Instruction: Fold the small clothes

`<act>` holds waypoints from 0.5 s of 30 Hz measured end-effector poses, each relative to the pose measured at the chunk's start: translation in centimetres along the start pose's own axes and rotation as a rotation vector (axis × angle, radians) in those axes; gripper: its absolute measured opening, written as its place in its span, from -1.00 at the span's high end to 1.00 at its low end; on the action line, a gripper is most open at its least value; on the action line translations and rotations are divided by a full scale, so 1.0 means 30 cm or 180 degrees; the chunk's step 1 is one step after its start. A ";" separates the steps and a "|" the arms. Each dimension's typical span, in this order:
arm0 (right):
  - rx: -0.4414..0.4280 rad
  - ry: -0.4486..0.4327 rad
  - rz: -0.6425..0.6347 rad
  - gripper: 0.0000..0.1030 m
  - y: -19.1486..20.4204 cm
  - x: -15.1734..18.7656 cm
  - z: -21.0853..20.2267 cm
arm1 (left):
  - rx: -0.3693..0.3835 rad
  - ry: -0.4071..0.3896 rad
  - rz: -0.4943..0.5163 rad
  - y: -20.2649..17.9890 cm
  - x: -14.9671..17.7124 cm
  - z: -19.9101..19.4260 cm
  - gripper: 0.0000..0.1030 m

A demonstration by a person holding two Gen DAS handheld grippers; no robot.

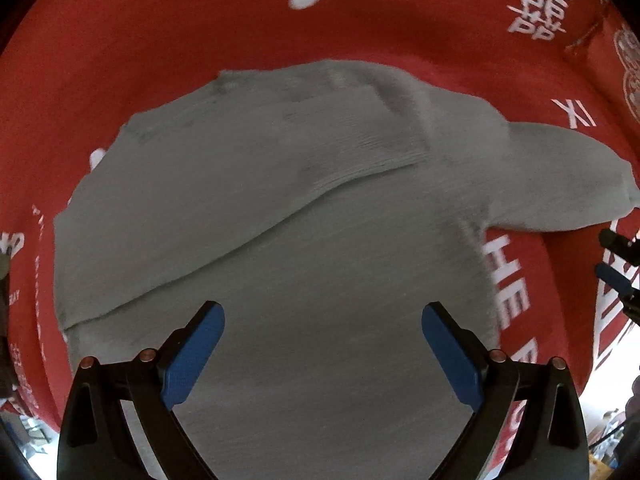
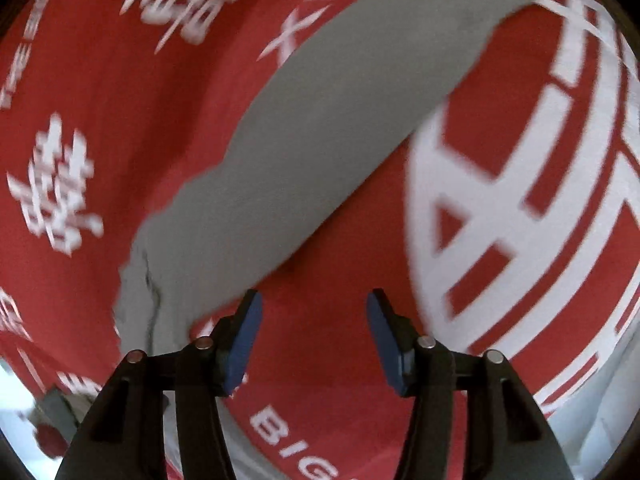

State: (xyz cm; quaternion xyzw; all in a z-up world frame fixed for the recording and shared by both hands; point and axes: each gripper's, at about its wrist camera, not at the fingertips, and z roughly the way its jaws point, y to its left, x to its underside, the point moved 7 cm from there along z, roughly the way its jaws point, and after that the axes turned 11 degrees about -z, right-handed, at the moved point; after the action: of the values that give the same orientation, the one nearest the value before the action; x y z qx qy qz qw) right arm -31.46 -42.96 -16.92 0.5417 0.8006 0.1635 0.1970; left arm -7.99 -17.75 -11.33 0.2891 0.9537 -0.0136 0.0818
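While the grey sweater (image 1: 304,208) lies spread flat on the red cloth (image 1: 120,40), both grippers hover over it with nothing held.

One sleeve is folded across the body, and the other sleeve (image 2: 320,136) stretches out to the right, bare on the red. Left gripper (image 1: 323,356) hangs right above the sweater's body, blue fingers (image 1: 192,360) spread wide, empty. Right gripper (image 2: 315,340) sits over that loose sleeve's edge, fingers apart, red cloth showing between them, no fabric pinched. White characters and lettering (image 2: 520,184) are printed across the cloth covering the worktop. The right wrist view is blurred.
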 end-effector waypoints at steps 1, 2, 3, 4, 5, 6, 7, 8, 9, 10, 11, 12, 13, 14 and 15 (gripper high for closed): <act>-0.0051 -0.0055 0.0027 -0.14 -0.013 -0.016 -0.007 | 0.0014 -0.0004 0.0025 -0.030 -0.010 0.003 -0.94; -0.0123 -0.0121 0.0056 -0.14 -0.025 -0.035 -0.016 | 0.0019 -0.0003 0.0040 -0.044 -0.014 0.005 -0.94; -0.0179 -0.0179 0.0089 -0.15 -0.036 -0.053 -0.023 | 0.0018 0.0001 0.0066 -0.064 -0.019 0.009 -0.94; -0.0231 -0.0230 0.0124 -0.17 -0.051 -0.070 -0.035 | 0.0015 0.0014 0.0102 -0.087 -0.024 0.015 -0.94; -0.0290 -0.0295 0.0176 -0.17 -0.066 -0.092 -0.047 | 0.0014 0.0026 0.0130 -0.104 -0.027 0.021 -0.94; -0.0342 -0.0370 0.0234 -0.17 -0.081 -0.113 -0.055 | 0.0021 0.0034 0.0151 -0.124 -0.030 0.026 -0.94; -0.0375 -0.0419 0.0278 -0.17 -0.091 -0.127 -0.059 | 0.0029 0.0036 0.0158 -0.137 -0.031 0.028 -0.94; -0.0418 -0.0463 0.0323 -0.17 -0.090 -0.142 -0.053 | 0.0039 0.0037 0.0166 -0.148 -0.035 0.030 -0.94; -0.0455 -0.0493 0.0348 -0.17 -0.090 -0.156 -0.049 | 0.0043 0.0038 0.0171 -0.155 -0.037 0.033 -0.94; -0.0491 -0.0510 0.0352 -0.17 -0.094 -0.171 -0.048 | 0.0046 0.0041 0.0174 -0.165 -0.039 0.035 -0.94; -0.0511 -0.0517 0.0351 -0.17 -0.097 -0.179 -0.050 | 0.0050 0.0049 0.0175 -0.172 -0.039 0.038 -0.94; -0.0534 -0.0528 0.0352 -0.18 -0.102 -0.187 -0.053 | 0.0054 0.0070 0.0177 -0.180 -0.039 0.043 -0.94; -0.0560 -0.0533 0.0359 -0.18 -0.097 -0.198 -0.044 | 0.0057 0.0085 0.0179 -0.184 -0.038 0.045 -0.94; -0.0590 -0.0536 0.0374 -0.18 -0.100 -0.200 -0.046 | 0.0063 0.0097 0.0181 -0.191 -0.037 0.046 -0.94; -0.0630 -0.0540 0.0408 -0.18 -0.109 -0.199 -0.053 | 0.0067 0.0100 0.0184 -0.196 -0.038 0.045 -0.94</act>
State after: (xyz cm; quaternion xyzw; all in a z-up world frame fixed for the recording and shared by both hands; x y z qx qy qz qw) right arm -32.86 -49.79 -16.25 0.5815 0.7248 0.2076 0.3056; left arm -10.11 -23.38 -12.60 0.3175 0.9459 -0.0167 0.0641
